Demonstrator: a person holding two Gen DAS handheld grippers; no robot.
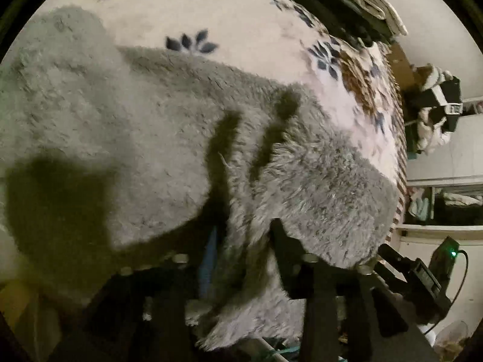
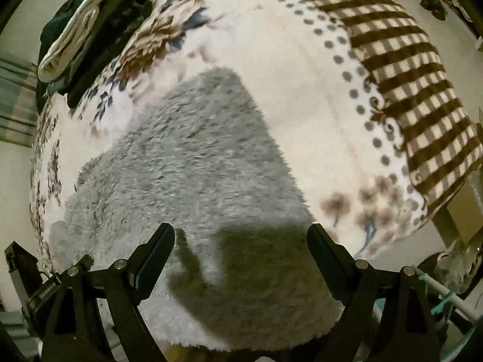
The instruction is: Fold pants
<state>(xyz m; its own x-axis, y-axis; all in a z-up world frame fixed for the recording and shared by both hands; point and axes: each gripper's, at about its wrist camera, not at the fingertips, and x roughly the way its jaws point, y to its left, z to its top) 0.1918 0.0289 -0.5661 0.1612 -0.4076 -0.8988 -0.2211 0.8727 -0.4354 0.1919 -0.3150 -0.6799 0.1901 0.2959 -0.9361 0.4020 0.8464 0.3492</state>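
Note:
Fluffy grey pants lie on a white flowered blanket. My left gripper is shut on a lifted fold of the pants near its near right end; grey pile bunches between the fingers and hangs below them. In the right wrist view the pants spread flat, tapering toward the far side. My right gripper is open and empty, its fingers wide apart just above the near end of the pants.
The blanket has a brown checked border at the right. Folded clothes sit at the far left corner. A dark device with a green light and shelves stand beside the bed.

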